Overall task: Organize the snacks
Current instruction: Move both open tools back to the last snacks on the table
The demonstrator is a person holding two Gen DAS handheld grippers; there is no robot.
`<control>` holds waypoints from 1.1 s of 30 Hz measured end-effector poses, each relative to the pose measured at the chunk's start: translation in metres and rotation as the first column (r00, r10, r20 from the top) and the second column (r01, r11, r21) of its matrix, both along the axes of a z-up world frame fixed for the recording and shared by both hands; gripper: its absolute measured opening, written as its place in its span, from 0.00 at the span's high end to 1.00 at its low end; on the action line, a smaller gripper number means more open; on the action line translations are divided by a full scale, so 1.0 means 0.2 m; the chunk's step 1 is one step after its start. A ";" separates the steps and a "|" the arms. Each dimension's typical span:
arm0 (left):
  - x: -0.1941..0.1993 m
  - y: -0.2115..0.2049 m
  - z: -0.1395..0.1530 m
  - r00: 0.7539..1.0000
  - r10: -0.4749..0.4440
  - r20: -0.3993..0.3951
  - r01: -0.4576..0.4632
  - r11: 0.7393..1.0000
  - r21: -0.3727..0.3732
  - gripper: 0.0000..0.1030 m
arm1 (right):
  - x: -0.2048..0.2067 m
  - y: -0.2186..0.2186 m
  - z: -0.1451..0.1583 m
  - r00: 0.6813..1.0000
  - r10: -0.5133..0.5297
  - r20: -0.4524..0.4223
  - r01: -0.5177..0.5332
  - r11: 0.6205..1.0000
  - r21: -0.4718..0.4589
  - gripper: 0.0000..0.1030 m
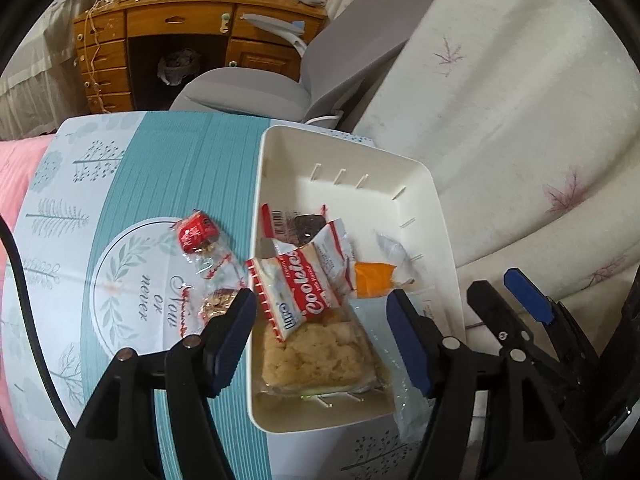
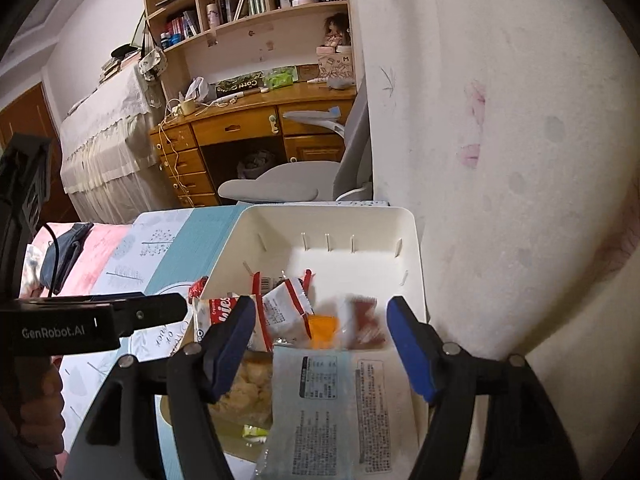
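Observation:
A white plastic bin [image 1: 436, 208] stands on the blue patterned tablecloth [image 1: 192, 168] and holds several snack packets. My left gripper [image 1: 320, 300] hangs open above its near end, over a red-and-white cookies packet [image 1: 304, 292] and a clear bag of pale puffed snack [image 1: 320, 352]. A red wrapped snack [image 1: 198, 234] and a clear-wrapped nut bar [image 1: 218, 302] lie on the cloth left of the bin. My right gripper [image 2: 321, 306] is open over the bin; a blurred red packet [image 2: 364, 322] and a pale blue printed packet [image 2: 320, 400] lie loose between its fingers.
An orange packet [image 1: 374, 278] and a dark biscuit packet [image 1: 306, 226] lie deeper in the bin. A white floral bedcover [image 1: 520, 120] rises right of the bin. A grey chair [image 1: 248, 88] and wooden desk [image 1: 180, 24] stand beyond the table. Pink cloth [image 1: 16, 184] lies at left.

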State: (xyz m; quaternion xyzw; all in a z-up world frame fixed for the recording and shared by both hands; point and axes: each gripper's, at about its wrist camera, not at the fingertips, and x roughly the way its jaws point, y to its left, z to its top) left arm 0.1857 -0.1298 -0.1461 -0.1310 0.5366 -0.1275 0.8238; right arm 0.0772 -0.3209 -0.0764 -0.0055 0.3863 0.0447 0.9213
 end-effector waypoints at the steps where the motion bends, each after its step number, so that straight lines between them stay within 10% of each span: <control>1: 0.00 0.01 0.00 1.000 0.006 -0.002 -0.006 1.000 0.000 0.35 | 0.00 0.00 0.00 1.000 0.001 0.000 -0.001 1.000 0.001 0.33; 15: -0.18 0.23 -0.16 0.991 0.067 -0.116 -0.068 0.998 -0.003 0.35 | -0.07 0.11 -0.07 0.995 -0.026 -0.095 0.036 0.994 0.103 0.33; 33: -0.35 0.71 -0.17 0.989 -0.073 -0.130 0.077 0.997 0.029 0.35 | -0.29 0.59 -0.14 0.969 -0.158 -0.188 0.189 0.969 0.160 0.33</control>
